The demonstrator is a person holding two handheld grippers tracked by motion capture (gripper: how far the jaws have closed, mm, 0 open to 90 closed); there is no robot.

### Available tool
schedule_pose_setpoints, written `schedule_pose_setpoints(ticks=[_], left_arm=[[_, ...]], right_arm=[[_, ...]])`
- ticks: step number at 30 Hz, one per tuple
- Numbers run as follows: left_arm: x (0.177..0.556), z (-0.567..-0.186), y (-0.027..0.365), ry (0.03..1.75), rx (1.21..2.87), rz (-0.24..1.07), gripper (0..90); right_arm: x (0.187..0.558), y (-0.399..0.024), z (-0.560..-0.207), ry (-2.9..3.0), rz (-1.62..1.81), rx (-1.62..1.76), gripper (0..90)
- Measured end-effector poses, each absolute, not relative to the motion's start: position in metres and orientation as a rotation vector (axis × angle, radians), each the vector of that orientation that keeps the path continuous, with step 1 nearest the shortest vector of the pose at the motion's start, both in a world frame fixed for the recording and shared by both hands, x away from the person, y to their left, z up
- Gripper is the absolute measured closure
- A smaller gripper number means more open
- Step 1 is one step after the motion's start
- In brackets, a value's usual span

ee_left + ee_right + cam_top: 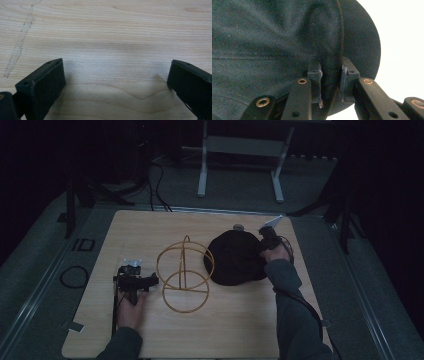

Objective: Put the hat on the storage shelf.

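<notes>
- So the black cap (234, 257) sits right of centre on the wooden bench (150, 227), and the right tongs (263, 251) are clamped on the fabric at its right edge; in the right gripper view (331, 82) you can see the cloth pinched between the pads.
- Left tongs (134, 281) are lower left in the high view, lying on the bench, spread wide with just bare wood between them (116, 82).
- Smack between the two hands stands a yellow wire frame (185, 272) made of hoops, just beside the cap's left side.
- Small round knob (238, 226) just behind the cap, can't tell what it is.
- White frame legs (240, 162) on the floor past the bench.
</notes>
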State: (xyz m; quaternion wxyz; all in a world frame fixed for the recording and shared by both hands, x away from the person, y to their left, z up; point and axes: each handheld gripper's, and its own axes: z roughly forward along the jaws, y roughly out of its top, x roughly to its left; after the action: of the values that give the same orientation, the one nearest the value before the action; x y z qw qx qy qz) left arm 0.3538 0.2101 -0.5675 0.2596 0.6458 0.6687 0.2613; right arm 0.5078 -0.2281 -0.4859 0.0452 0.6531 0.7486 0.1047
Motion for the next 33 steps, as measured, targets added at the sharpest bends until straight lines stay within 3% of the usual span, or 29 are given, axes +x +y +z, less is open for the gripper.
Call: schedule_pose_setpoints(ticks=[21, 33], left_arm=[[0.354, -0.568, 0.21, 1.806, 1.753, 0.706, 1.2], [0.354, -0.568, 0.21, 1.806, 1.752, 0.706, 1.2]], right_arm=[[0.498, -0.264, -0.475, 2.333, 0.298, 2.125, 78.0], [0.484, -0.285, -0.441, 2.356, 0.405, 2.111, 78.0]])
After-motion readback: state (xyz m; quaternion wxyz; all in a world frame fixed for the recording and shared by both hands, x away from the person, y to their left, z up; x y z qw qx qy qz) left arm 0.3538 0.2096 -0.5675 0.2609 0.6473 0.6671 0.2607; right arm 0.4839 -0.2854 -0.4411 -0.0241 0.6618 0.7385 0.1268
